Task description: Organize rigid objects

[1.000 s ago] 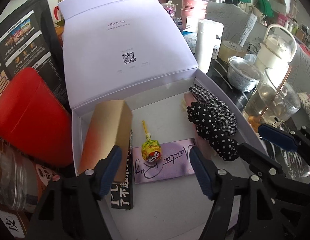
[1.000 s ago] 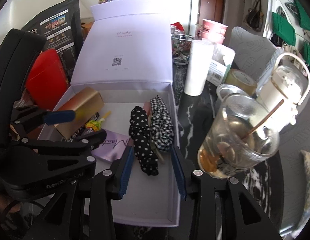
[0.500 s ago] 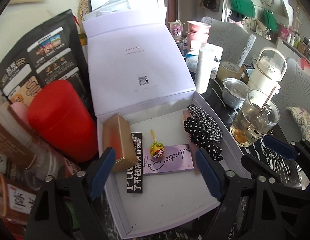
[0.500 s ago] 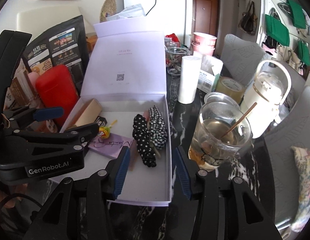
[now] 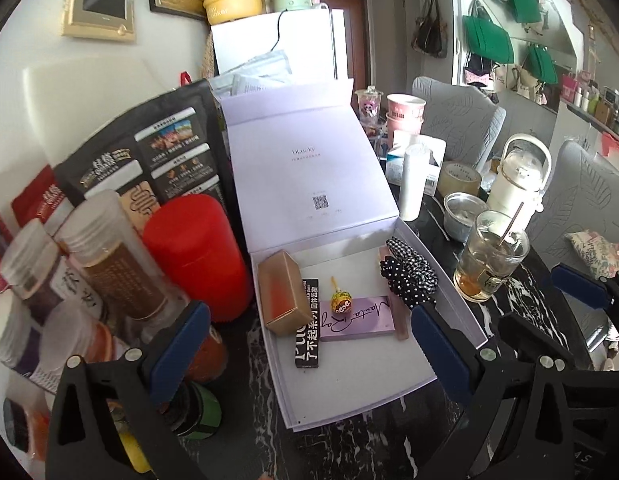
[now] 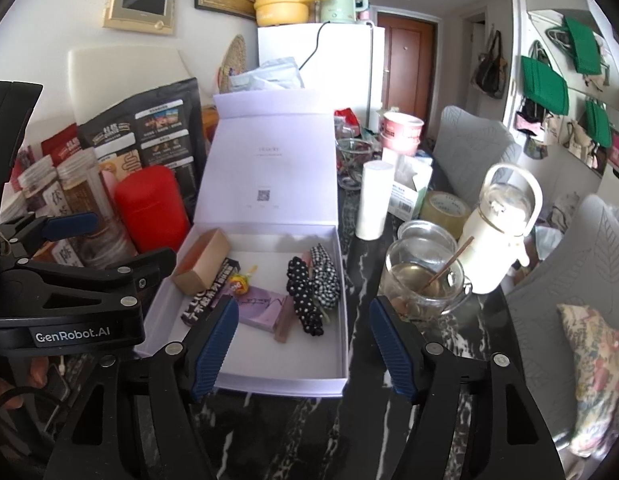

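Observation:
An open lilac box (image 5: 369, 372) (image 6: 293, 354) sits on the table with its lid raised. Inside lie a gold carton (image 5: 281, 292) (image 6: 201, 266), a narrow black box (image 5: 309, 332) (image 6: 211, 292), a lollipop (image 5: 340, 304) (image 6: 239, 282), a purple card (image 5: 357, 322) (image 6: 261, 308) and two scrunchies (image 5: 409, 276) (image 6: 309, 284). My left gripper (image 5: 309, 320) hovers above the box's near end, its jaws opening with nothing between them. My right gripper (image 6: 302, 308) hangs over the box's right edge, its jaws also opening and gripping nothing.
A red canister (image 5: 193, 252), several jars (image 5: 109, 256) and a black pouch (image 5: 149, 152) crowd the box's left side. To the right stand a glass mug with a stirrer (image 6: 421, 280), a white jug (image 6: 505, 224), a white cylinder (image 6: 373, 200) and a tape roll (image 6: 445, 208).
Both grippers have risen and drawn back from the box, and their jaws have spread wider. The things inside the box have stayed where they were.

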`<state>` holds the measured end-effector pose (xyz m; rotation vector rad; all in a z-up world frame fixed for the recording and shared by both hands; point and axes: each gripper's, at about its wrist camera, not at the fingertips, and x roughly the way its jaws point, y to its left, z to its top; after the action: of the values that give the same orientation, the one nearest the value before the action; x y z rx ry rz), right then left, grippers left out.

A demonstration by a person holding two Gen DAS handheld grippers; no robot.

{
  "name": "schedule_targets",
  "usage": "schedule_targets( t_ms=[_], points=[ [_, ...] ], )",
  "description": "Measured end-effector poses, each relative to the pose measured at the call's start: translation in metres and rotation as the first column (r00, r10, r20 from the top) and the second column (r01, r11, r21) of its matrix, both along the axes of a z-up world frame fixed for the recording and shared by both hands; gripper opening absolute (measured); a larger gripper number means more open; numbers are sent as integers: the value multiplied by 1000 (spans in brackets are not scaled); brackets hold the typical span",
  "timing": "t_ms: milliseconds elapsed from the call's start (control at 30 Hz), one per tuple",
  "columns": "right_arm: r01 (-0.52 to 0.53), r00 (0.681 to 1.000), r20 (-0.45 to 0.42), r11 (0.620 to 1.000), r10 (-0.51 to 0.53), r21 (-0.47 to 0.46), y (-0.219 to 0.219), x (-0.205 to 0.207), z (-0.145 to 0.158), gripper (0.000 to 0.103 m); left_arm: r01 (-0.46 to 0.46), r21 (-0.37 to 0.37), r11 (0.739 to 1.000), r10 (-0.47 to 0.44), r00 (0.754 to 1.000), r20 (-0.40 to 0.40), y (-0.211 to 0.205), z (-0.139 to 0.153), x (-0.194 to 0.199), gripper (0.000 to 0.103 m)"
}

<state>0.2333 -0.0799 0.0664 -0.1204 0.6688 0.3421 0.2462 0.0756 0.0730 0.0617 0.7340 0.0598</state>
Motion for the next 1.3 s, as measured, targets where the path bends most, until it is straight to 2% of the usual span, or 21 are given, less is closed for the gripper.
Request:
schedule_targets(
  t_ms=[167,333,500,733,867,1133,1300],
  points=[
    [-9,999,43,1000,8,8,0,-26,15,76,-9,-8,1000,9,999,43,5,16,-26,103],
    [-4,997,79,1000,3,7,-2,-49,28,78,-58,14,998,57,996,70,9,28,-54,103],
    [4,996,92,1000,-3,-3,-3,-73,33,80,-64,12,998,63,995,73,14,33,-78,103],
    [27,996,90,1000,-27,-6,-2,-99,35,81,-60,26,998,58,997,58,12,26,-107,103],
    [34,995,94,999,-32,-19,-1,-111,32,84,-63,9,998,63,997,52,15,21,-118,103],
    [49,998,43,999,-49,-15,-1,-117,13,85,-97,-6,995,97,995,29,17,4,-131,103],
    [49,999,19,998,-48,-27,1,-122,0,85,-92,-14,996,92,996,-11,17,-11,-134,103]
  ],
)
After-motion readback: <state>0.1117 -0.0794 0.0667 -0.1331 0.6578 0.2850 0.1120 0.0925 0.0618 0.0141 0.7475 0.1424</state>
